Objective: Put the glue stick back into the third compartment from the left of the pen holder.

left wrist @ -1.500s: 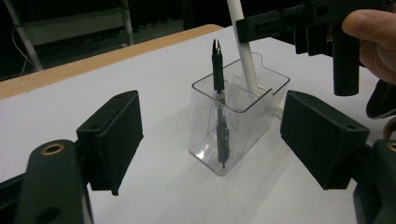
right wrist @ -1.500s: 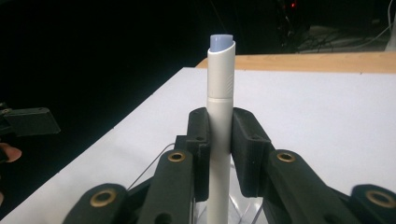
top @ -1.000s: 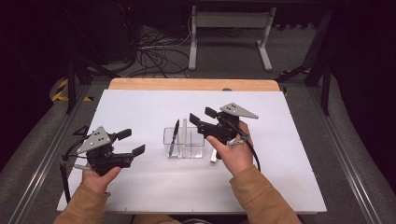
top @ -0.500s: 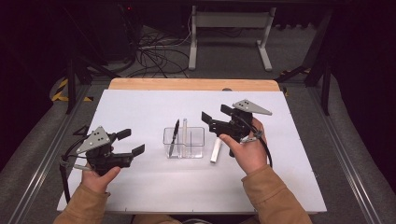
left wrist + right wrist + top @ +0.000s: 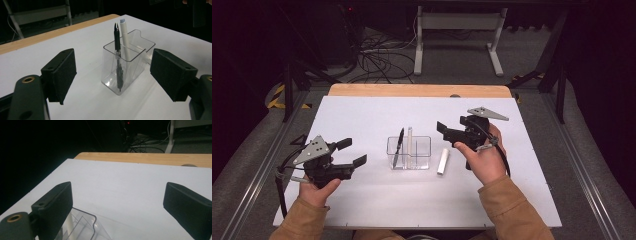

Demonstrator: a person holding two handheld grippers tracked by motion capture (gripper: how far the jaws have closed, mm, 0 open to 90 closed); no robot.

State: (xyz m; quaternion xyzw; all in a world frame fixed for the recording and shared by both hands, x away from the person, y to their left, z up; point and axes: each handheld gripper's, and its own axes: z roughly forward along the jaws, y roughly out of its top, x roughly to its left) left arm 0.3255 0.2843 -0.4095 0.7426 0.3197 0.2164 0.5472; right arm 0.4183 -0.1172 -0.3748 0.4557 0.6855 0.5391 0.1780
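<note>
A: L gripper [image 5: 354, 153] first, nearest the person. What's it doing?

B: Jaws wide apart, nothing btwn them, nothing touched. It sits low at the near left of the white table [image 5: 362, 210], pointing across toward the clear holder [image 5: 409, 152]. In the left gripper view both black pads [image 5: 62, 75] frame the holder from a way off.

A: And the holder itself?

B: Clear plastic box w/ a divider, mid-table, apart from both grippers. A black pen [image 5: 399, 146] and a white pen [image 5: 410, 142] stand in it, leaning, tips up. Left gripper view shows the black pen [image 5: 117, 57] in front, the white pen [image 5: 125, 37] just behind it, close together in the near compartment.

A: R gripper [image 5: 443, 131]?

B: Also spread wide, empty. Its jaws have just been opening, w/ nothing btwn them. Held up off the table, right of the holder and a bit farther back, pointing left. In the right gripper view the holder's rim [image 5: 85, 225] shows at the bottom, below the left-hand pad [image 5: 56, 202].

A: Anything lying loose?

B: A white tube [image 5: 443, 161], pen-like, flat on the table just right of the holder, not touching it as far as I can tell. It's below and just near-side of the R gripper, apart from the jaws.

A: Farther back?

B: Wooden table edge [image 5: 417, 90], then dark floor w/ cables [image 5: 379, 57] and a white stand [image 5: 457, 30].
</note>
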